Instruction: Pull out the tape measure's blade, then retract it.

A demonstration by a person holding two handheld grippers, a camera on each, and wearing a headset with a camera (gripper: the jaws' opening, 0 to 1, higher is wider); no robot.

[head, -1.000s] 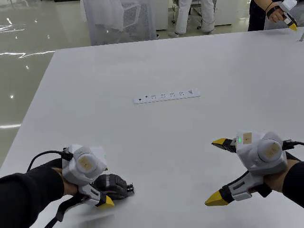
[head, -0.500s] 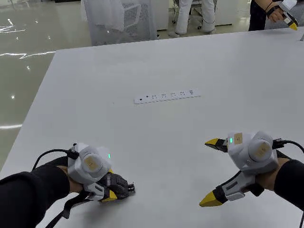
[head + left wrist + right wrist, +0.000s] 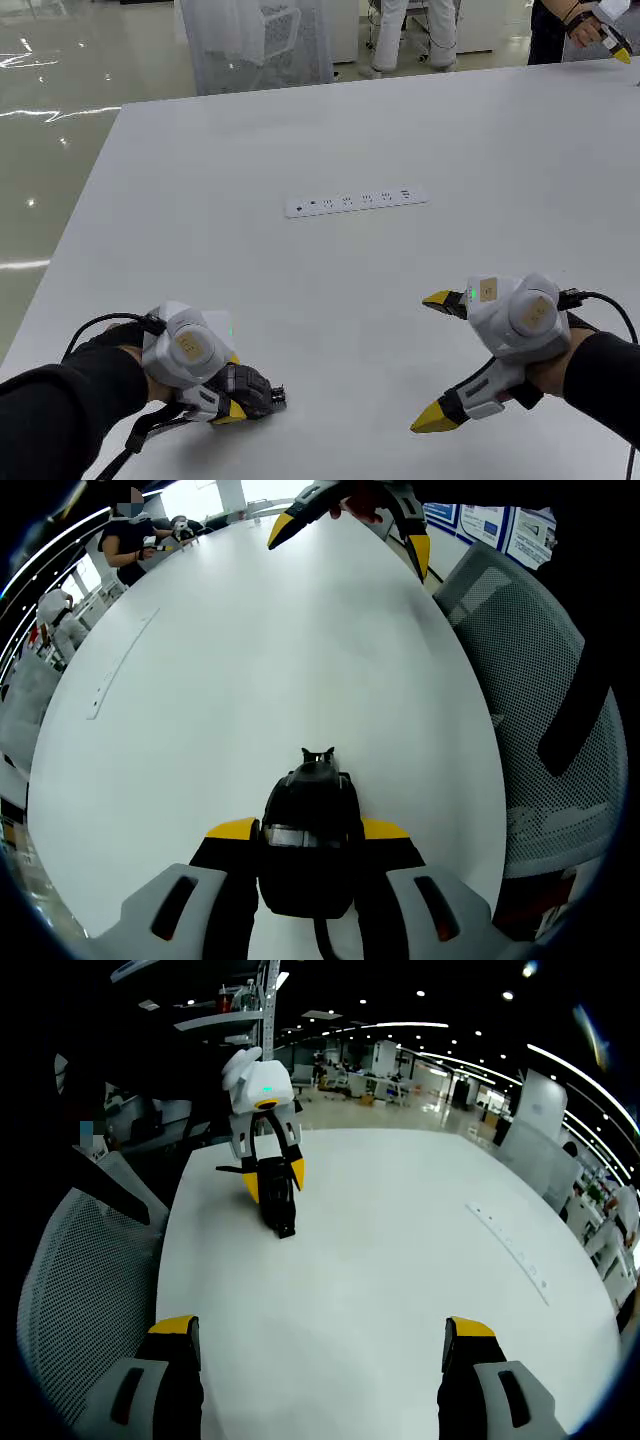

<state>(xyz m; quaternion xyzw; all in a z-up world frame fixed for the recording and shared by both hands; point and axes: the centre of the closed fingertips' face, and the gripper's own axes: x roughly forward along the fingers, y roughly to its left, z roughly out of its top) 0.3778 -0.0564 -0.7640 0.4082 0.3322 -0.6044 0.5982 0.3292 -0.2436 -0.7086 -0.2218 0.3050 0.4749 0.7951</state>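
A black tape measure (image 3: 250, 391) lies on the white table (image 3: 350, 130) at the near left, its blade tip (image 3: 281, 395) pointing right. My left gripper (image 3: 228, 398) is shut on its body; in the left gripper view the yellow-tipped jaws hold the tape measure (image 3: 310, 825) from both sides. My right gripper (image 3: 432, 358) stands wide open at the near right, a good way from the tape measure, with nothing between its fingers. The right gripper view looks across the table at the tape measure (image 3: 278, 1197) and the left gripper (image 3: 272, 1178).
A white power strip (image 3: 356, 202) lies flat at the table's middle. A mesh chair (image 3: 540, 680) stands by the near edge. At the far right corner another person's hand holds a gripper (image 3: 600, 30). People stand beyond the far edge.
My left gripper has closed onto the tape measure and settled lower over it. My right gripper has drifted a little left and toward me, still open.
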